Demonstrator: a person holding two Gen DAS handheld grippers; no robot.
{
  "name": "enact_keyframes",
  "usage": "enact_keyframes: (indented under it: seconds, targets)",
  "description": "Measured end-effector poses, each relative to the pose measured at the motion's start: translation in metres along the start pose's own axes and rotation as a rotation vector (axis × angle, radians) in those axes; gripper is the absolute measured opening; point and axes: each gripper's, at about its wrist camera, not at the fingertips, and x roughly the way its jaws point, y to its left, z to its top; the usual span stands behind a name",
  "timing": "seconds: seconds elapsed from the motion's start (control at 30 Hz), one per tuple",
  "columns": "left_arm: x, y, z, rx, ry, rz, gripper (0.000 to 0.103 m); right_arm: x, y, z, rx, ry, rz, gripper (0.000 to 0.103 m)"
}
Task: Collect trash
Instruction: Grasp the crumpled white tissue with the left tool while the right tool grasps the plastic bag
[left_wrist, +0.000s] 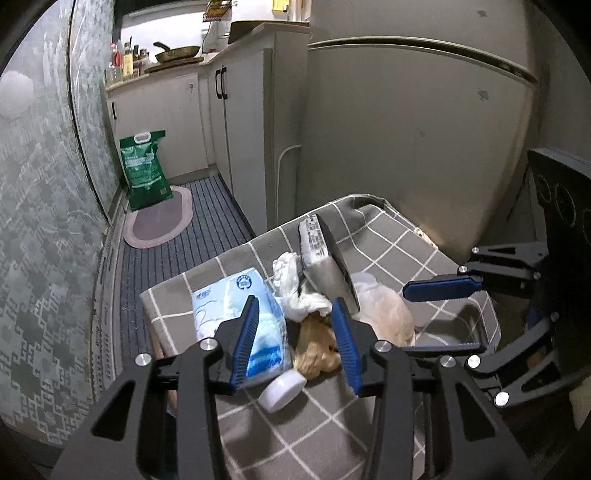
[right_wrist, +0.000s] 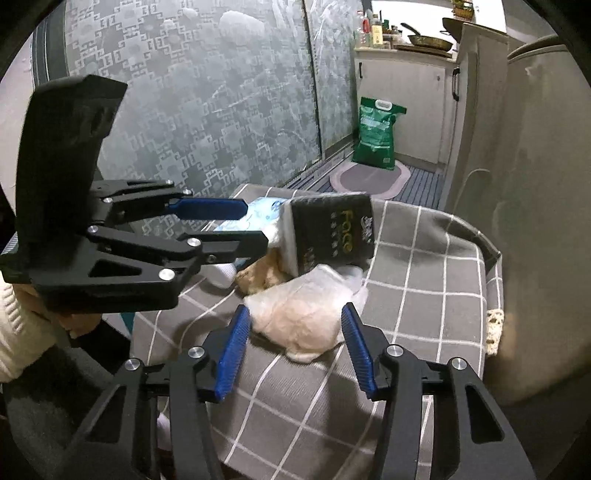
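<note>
A pile of trash lies on a grey checked tablecloth (left_wrist: 317, 435): a blue tissue pack (left_wrist: 236, 299), a white crumpled tissue (left_wrist: 299, 291), a brown crumpled paper (left_wrist: 317, 347), a white cap (left_wrist: 282, 389), a black and white tissue box (left_wrist: 325, 251) and a clear plastic bag (right_wrist: 303, 314). My left gripper (left_wrist: 295, 336) is open, its jaws either side of the brown paper and the pack's edge. My right gripper (right_wrist: 295, 350) is open around the plastic bag, and it shows in the left wrist view (left_wrist: 443, 314). The left gripper shows in the right wrist view (right_wrist: 236, 225).
A grey fridge (left_wrist: 406, 129) stands right behind the table. A green sack (left_wrist: 146, 170) stands on the striped floor mat (left_wrist: 192, 236) by the kitchen cabinets (left_wrist: 236, 122). A frosted glass door (right_wrist: 207, 103) is on the left side.
</note>
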Motion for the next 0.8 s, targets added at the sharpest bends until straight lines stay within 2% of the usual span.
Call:
enact_keyframes:
  seconds: [0.07,0.13,0.23,0.33,0.5,0.57,0.8]
  targets:
    - [0.005,0.000,0.003,-0.012,0.011,-0.018,0.044,0.002,-0.003,0.000,0.009,-0.001,0.007,0.052]
    - [0.010,0.001,0.004,-0.023,0.026,-0.029,0.033,0.004,-0.006,-0.001,0.015,-0.003,0.008,0.052]
    - [0.014,0.003,0.003,-0.041,0.034,-0.037,0.022,0.005,-0.010,-0.001,0.030,-0.004,0.024,0.051]
    - [0.015,0.001,0.003,-0.034,0.038,-0.039,0.015,0.007,-0.014,-0.002,0.045,0.007,0.036,0.050]
    - [0.012,0.002,0.001,-0.037,0.032,-0.033,0.012,0.011,-0.012,0.001,0.048,0.022,0.045,0.037]
    - [0.007,0.002,0.002,-0.038,0.024,-0.030,0.012,0.013,-0.010,0.002,0.045,0.024,0.046,0.025]
    - [-0.014,0.006,0.004,-0.056,-0.020,-0.030,0.012,0.010,-0.007,0.003,0.031,0.026,0.025,0.010]
